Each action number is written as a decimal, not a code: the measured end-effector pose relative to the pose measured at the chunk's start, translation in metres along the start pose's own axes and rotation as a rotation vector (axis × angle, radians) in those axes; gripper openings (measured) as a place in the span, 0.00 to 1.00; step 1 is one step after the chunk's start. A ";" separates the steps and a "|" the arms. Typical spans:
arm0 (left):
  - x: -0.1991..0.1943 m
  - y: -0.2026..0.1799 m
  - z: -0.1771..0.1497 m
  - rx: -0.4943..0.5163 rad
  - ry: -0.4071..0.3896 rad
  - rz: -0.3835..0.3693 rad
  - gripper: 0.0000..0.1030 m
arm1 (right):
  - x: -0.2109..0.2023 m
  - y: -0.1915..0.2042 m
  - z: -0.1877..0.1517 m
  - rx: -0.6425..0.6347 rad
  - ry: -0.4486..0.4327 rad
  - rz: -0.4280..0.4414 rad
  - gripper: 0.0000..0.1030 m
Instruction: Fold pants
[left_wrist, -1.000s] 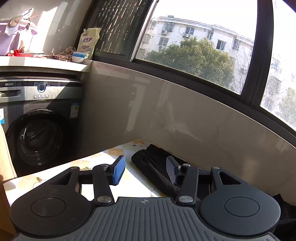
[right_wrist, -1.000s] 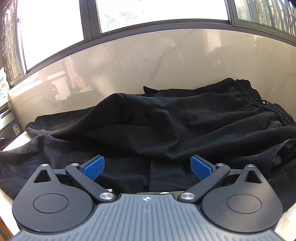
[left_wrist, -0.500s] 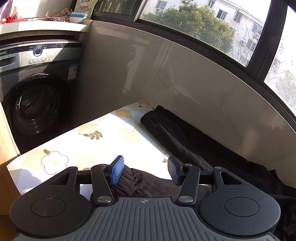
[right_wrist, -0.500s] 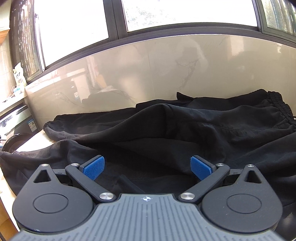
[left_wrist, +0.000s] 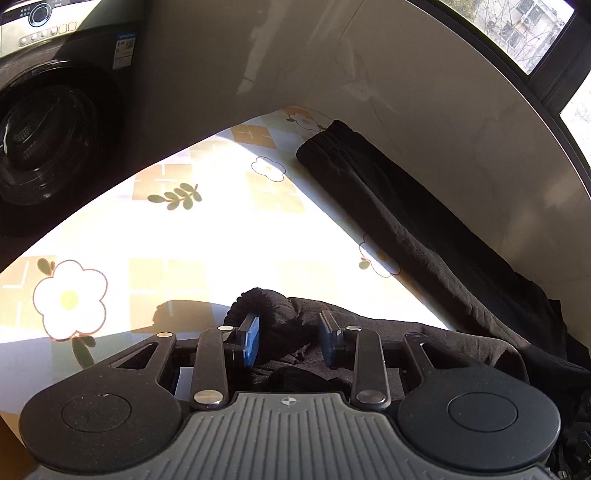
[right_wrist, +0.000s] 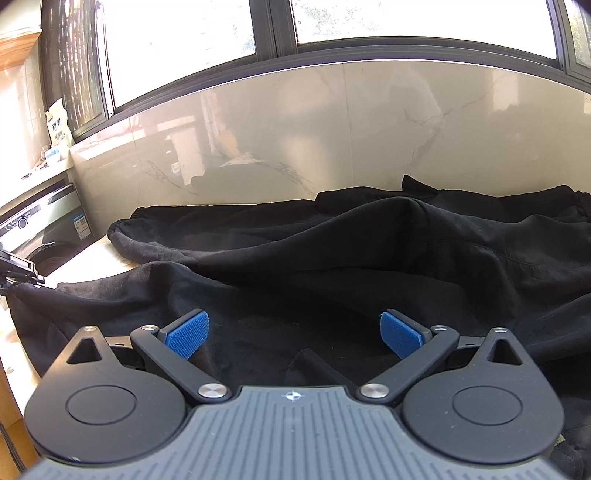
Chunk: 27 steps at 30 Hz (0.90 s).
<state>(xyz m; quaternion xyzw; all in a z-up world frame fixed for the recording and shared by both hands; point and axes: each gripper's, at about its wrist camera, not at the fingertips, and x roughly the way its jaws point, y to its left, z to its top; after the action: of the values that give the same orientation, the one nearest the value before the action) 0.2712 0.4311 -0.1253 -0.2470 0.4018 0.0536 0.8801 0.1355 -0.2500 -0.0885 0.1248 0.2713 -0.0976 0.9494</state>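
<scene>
Black pants (right_wrist: 369, 251) sprawled along marble wall (right_wrist: 332, 129). Left gripper (left_wrist: 288, 338) closing around bunched cuff (left_wrist: 266, 302), not yet pinching; right gripper (right_wrist: 293, 332) spread wide, empty. Risk: shallow bite slipping off.

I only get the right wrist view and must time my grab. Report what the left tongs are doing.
Observer: The left tongs are closing around the near leg's bunched cuff. Cloth sits between the pads, not visibly pinched yet.
Operator: Describe what lies past that cuff.
Observer: Sunlit flowered tablecloth, up to the far leg stretched along the wall.
Operator: Give me that leg's end.
Observer: The far cuff lies flat beside a printed flower, short of the table's corner.
</scene>
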 end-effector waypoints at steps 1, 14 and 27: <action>0.003 -0.001 -0.001 0.011 0.002 0.002 0.33 | 0.000 0.000 0.000 0.000 0.002 -0.003 0.98; -0.037 -0.026 0.045 0.073 -0.322 0.004 0.10 | -0.002 0.003 -0.001 0.004 -0.008 -0.012 0.98; -0.048 -0.025 0.022 -0.040 -0.369 0.104 0.48 | -0.023 -0.028 -0.014 0.045 -0.032 -0.074 0.98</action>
<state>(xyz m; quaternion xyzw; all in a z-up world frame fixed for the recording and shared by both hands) 0.2611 0.4251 -0.0682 -0.2296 0.2447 0.1513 0.9298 0.1026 -0.2695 -0.0928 0.1346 0.2585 -0.1409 0.9462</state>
